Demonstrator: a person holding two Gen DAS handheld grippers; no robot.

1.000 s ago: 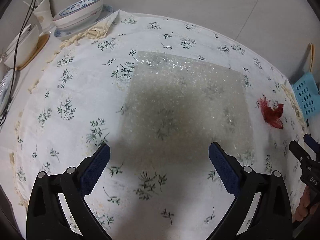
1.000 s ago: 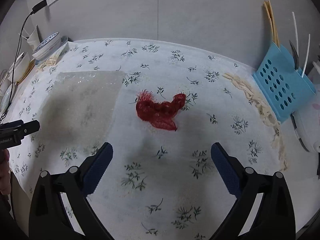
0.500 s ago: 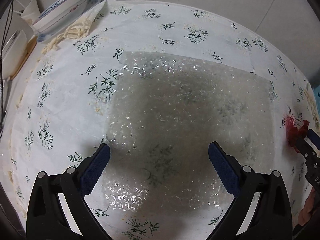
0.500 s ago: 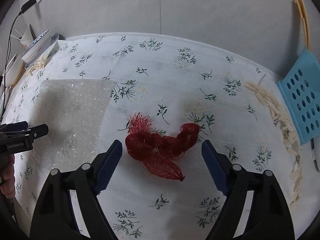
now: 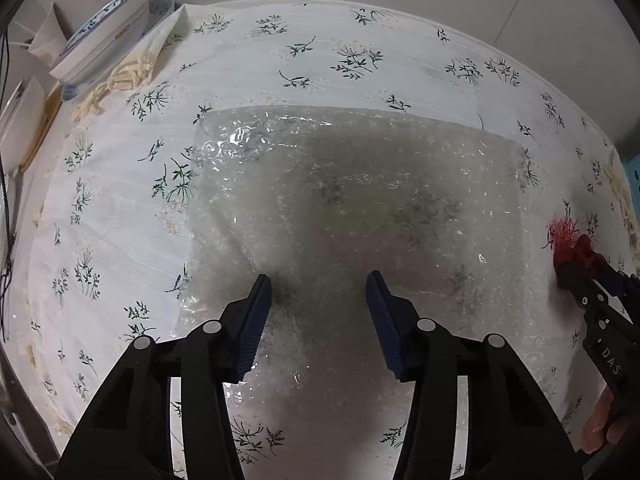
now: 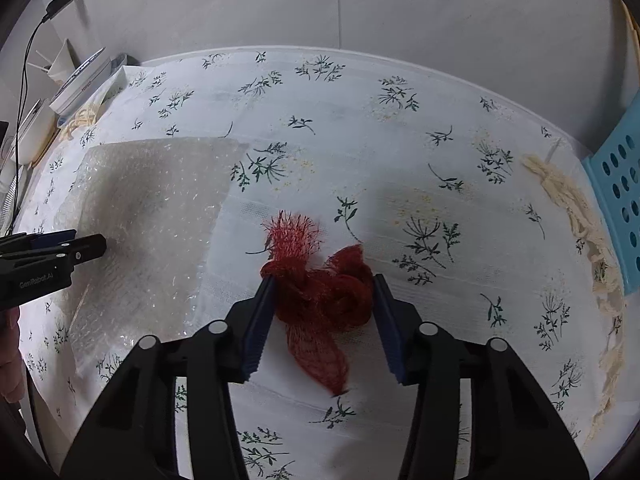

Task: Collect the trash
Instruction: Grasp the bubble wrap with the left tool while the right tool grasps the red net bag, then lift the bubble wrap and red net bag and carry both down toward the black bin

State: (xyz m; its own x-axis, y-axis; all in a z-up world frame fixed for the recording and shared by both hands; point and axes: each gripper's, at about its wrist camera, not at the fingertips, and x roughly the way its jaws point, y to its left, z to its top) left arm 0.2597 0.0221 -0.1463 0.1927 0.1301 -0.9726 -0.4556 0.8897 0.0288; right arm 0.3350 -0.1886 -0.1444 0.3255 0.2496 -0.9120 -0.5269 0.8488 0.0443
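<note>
Both jaws have just been closing: right gripper (image 6: 323, 280) pinches the red net (image 6: 320, 288) at table centre, so squeeze through the bunched knot; left gripper (image 5: 319, 278) straddles the bubble wrap (image 5: 360, 200) at the net's 9 o'clock, not visibly pinching it, so press down and gather a fold. Count: one net, one wrap, two grippers

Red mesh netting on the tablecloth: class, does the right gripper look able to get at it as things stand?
Probably yes. The right gripper already straddles the red netting, its jaws have just been closing and the pads sit against the bunched mesh on both sides. Nothing lies in the way; the bubble wrap lies apart.
</note>
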